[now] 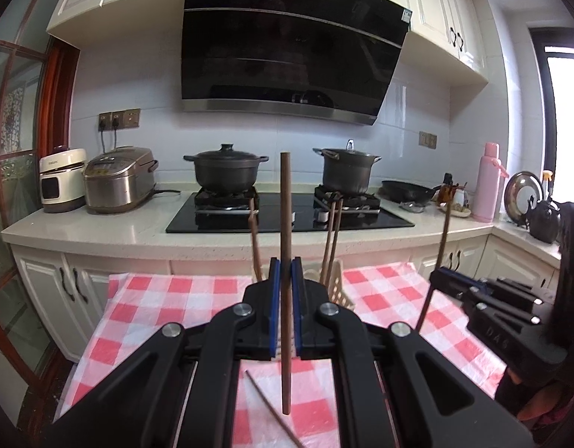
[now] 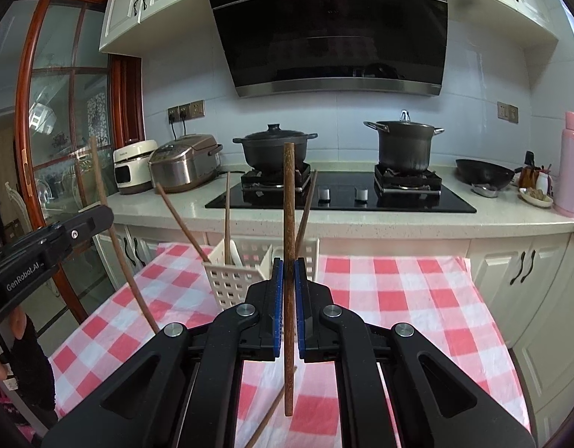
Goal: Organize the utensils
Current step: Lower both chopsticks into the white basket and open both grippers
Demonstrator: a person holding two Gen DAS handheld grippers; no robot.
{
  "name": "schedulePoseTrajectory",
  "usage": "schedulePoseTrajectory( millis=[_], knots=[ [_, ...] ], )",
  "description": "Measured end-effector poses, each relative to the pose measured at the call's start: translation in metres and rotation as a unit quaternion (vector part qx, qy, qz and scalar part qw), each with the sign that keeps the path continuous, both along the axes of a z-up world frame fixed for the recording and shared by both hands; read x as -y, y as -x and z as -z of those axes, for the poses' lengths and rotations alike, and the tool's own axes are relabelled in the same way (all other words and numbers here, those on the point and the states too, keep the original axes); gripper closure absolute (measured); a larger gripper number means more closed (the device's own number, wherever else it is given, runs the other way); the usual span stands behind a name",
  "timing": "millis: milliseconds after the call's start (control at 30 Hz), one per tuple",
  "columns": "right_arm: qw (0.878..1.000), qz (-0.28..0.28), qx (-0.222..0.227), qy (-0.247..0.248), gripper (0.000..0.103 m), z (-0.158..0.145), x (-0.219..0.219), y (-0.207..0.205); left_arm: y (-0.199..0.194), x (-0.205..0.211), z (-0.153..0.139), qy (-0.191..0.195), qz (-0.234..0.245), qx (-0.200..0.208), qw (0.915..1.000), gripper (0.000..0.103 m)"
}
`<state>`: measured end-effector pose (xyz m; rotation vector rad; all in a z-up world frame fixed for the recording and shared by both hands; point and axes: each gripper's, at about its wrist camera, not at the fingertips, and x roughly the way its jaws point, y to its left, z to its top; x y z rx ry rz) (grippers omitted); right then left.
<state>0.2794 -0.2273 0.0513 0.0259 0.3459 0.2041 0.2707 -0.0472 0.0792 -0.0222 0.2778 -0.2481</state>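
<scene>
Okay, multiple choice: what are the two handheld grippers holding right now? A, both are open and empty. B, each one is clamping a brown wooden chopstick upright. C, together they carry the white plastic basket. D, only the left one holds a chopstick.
B: the left gripper is shut on a brown wooden chopstick, and the right gripper is shut on another brown wooden chopstick, both upright.

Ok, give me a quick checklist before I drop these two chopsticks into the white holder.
1. Left gripper shut on a brown wooden chopstick, upright: ok.
2. Right gripper shut on a second brown wooden chopstick, upright: ok.
3. White perforated plastic utensil holder standing on the red-and-white checked tablecloth: ok.
4. Free room in the holder's compartments, which already hold chopsticks: cannot tell.
5. A loose chopstick lying on the cloth, not yet collected: not ok.
</scene>
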Motion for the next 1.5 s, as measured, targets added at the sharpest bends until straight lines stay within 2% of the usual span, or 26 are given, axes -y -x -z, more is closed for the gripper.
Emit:
schedulePoseTrajectory(
  millis=[333, 500, 700, 900, 1100, 1267, 1333, 1500],
  knots=[
    [1.000, -0.010, 0.003, -0.018, 0.097, -0.028, 0.009, -0.046, -0.045, 0.021, -0.049, 0.023, -0.001, 0.024, 0.9995, 0.097],
    [0.999, -0.010, 0.010, -0.032, 0.097, -0.045, 0.014, -0.073, -0.071, 0.035, -0.072, 0.014, -0.026, 0.052, 0.9982, 0.097],
    [0.999, -0.011, 0.033, -0.036, 0.097, -0.063, 0.013, -0.098, -0.105, 0.039, -0.080, 0.026, -0.061, 0.056, 0.9962, 0.097],
    [0.999, -0.009, 0.031, -0.044, 0.097, -0.059, 0.010, -0.125, -0.133, 0.043, -0.071, 0.028, -0.075, 0.043, 0.9959, 0.097],
    [0.998, -0.021, 0.002, -0.054, 0.097, -0.037, 0.006, -0.146, -0.153, 0.050, -0.044, 0.009, -0.071, 0.012, 0.9974, 0.097],
    [0.999, -0.029, -0.021, -0.039, 0.097, -0.021, -0.002, -0.157, -0.162, 0.048, -0.018, 0.002, -0.073, -0.017, 0.9972, 0.097],
    [0.998, -0.031, -0.037, -0.031, 0.097, -0.012, -0.005, -0.163, -0.160, 0.050, -0.014, -0.012, -0.081, -0.005, 0.9966, 0.097],
    [0.998, -0.021, -0.056, -0.026, 0.097, 0.005, -0.005, -0.176, -0.163, 0.048, -0.014, -0.014, -0.082, -0.010, 0.9965, 0.096]
  ],
)
